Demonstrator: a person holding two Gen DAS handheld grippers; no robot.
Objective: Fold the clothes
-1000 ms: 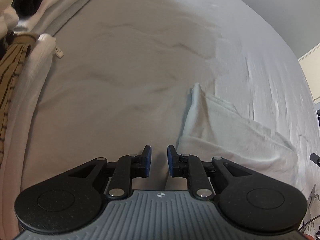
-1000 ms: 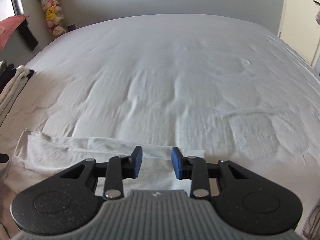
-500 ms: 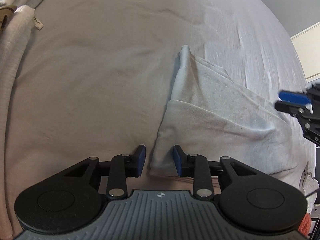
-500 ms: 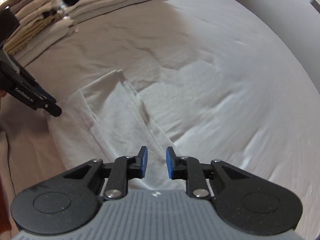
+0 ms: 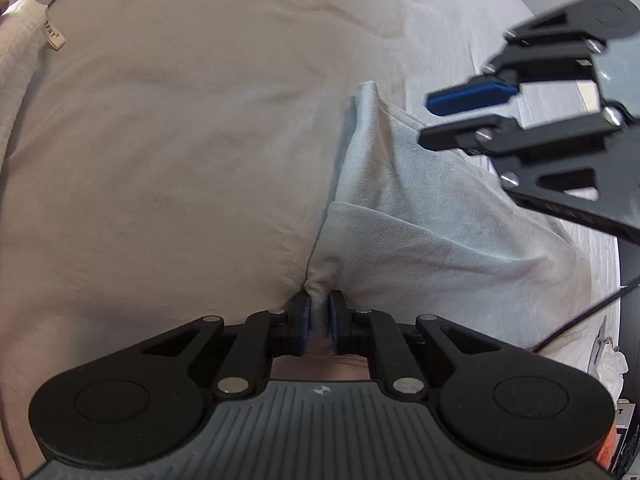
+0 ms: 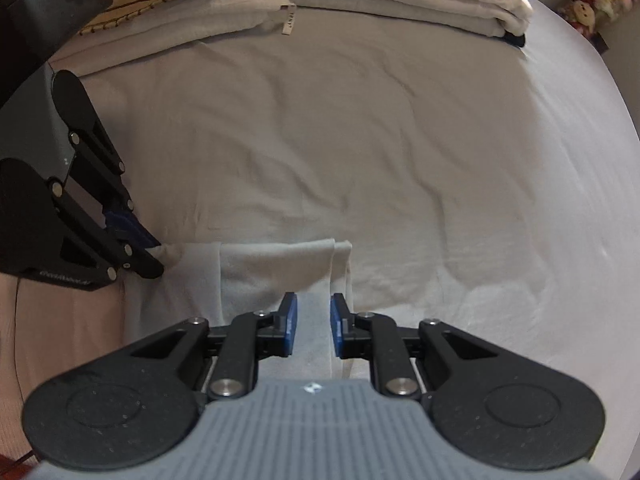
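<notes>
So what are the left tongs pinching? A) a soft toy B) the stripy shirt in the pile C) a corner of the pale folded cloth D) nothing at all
C: in the left wrist view the left tongs are closing, with a bunched corner of the pale cloth between the blue pads.

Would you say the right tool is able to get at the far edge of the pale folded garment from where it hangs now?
Probably yes: the right tool hangs over the garment with its pads apart, nothing between it and that edge; the left tool is closing on the other corner.
</notes>
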